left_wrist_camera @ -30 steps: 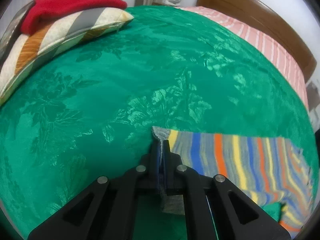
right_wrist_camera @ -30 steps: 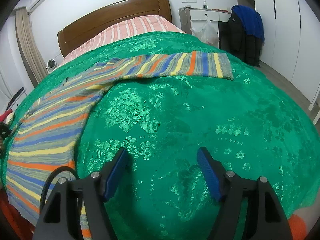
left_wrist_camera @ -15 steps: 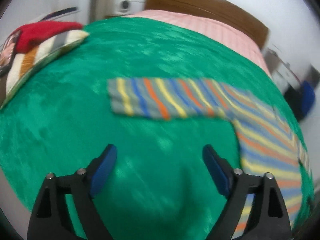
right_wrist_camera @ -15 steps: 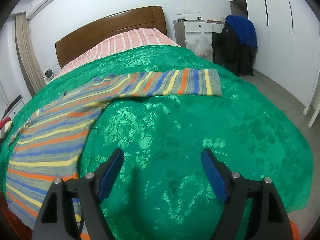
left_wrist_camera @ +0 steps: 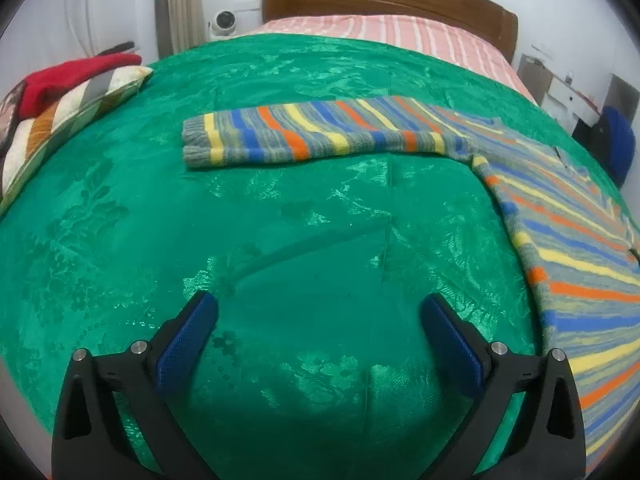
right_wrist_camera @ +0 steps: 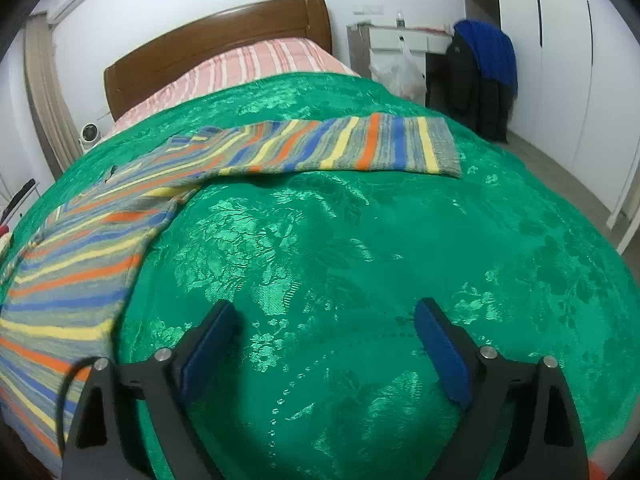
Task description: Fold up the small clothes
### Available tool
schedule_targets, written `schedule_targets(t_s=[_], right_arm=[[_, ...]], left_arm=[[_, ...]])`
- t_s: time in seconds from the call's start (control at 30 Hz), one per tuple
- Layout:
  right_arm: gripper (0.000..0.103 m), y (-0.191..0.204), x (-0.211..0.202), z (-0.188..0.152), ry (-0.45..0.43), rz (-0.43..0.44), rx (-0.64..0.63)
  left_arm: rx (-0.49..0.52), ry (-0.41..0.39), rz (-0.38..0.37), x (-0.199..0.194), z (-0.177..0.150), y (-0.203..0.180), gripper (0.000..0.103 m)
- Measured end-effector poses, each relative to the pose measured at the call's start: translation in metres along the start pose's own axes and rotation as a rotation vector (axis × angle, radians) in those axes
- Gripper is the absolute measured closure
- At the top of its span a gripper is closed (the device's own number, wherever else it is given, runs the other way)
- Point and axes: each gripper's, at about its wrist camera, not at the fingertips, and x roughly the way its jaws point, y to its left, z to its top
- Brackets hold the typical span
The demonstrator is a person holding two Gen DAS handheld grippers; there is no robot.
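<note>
A striped knit sweater (left_wrist_camera: 560, 216) in grey, blue, yellow and orange lies flat on the green bedspread (left_wrist_camera: 280, 240). Its left sleeve (left_wrist_camera: 312, 136) stretches out to the left in the left wrist view. Its right sleeve (right_wrist_camera: 360, 148) stretches out to the right in the right wrist view, with the body (right_wrist_camera: 80, 256) at the left. My left gripper (left_wrist_camera: 318, 332) is open and empty above the bedspread, short of the left sleeve. My right gripper (right_wrist_camera: 324, 336) is open and empty above the bedspread, short of the right sleeve.
A striped pillow (left_wrist_camera: 60, 120) with a red garment (left_wrist_camera: 68, 80) on it lies at the left of the bed. A wooden headboard (left_wrist_camera: 384, 0) and pink striped sheet (left_wrist_camera: 392, 36) are at the far end. A desk with dark coats (right_wrist_camera: 480, 76) stands to the right.
My left gripper let go of the left sleeve's cuff, opened and pulled back; the sleeve now lies flat ahead. My right gripper stayed open and drew slightly back.
</note>
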Motion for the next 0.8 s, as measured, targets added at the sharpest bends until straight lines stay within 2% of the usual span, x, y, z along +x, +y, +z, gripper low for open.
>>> schedule_targets(t_s=[0.07,0.37,0.8], right_arm=[[0.006,0.0028,0.0032,-0.0016,0.001,-0.003,-0.011],[0.002,0.0071,0.0072,-0.0082,-0.025,-0.018,-0.040],[0.002,0.0079,0.0059,-0.0103,-0.031,-0.022,-0.046]], left_arm=[[0.000,0.001,0.001,0.0017,-0.0002,0.0013,0.001],[0.021,-0.002,0.020,0.0035,-0.0037,-0.0023,0.000],[0.025,-0.008,0.030,0.0036,-0.0041,-0.0035,0.000]])
